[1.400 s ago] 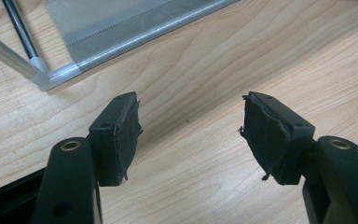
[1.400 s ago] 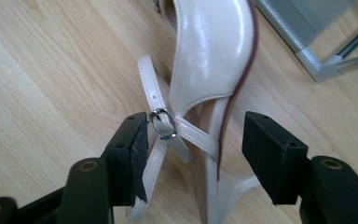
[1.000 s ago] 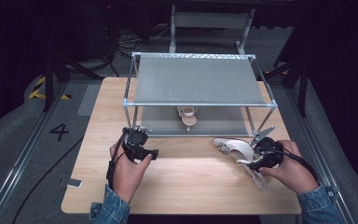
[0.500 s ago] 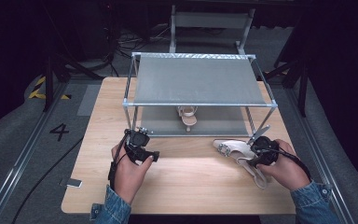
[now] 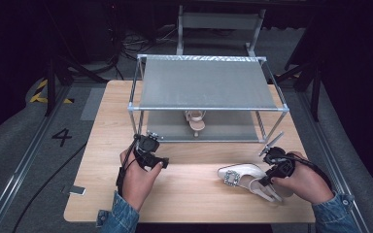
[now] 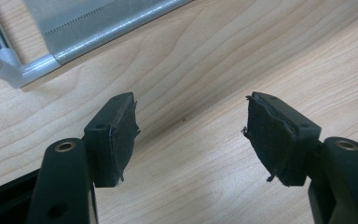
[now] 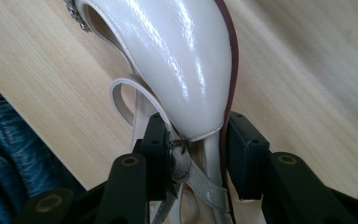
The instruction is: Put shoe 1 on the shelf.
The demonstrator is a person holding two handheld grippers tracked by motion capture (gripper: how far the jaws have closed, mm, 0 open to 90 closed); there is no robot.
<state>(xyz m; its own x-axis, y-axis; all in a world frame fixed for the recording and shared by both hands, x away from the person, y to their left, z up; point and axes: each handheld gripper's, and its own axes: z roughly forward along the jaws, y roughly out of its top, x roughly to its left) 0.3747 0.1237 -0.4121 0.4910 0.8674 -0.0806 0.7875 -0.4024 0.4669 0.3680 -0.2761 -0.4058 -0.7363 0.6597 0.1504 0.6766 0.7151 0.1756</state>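
A glossy white shoe (image 5: 243, 174) with a jewelled buckle lies on its side on the wooden table (image 5: 184, 199), at the front right. My right gripper (image 5: 267, 178) has just been closing, and its pads now press on both sides of the white shoe (image 7: 182, 60) at the heel end, by the strap. In the right gripper view that gripper (image 7: 196, 140) has the heel between its jaws. My left gripper (image 5: 149, 141) hovers at the front left near the rack's corner. It (image 6: 191, 135) stands open over bare wood.
A metal two-level rack (image 5: 209, 82) stands at the back of the table, with a second white shoe (image 5: 194, 120) on its lower shelf. Its corner post (image 6: 9, 70) is close to my left gripper. A small flat device (image 5: 76, 190) lies on the table's front left edge.
The right gripper's jaws have closed around the shoe's heel end. The left hand has stayed in place.
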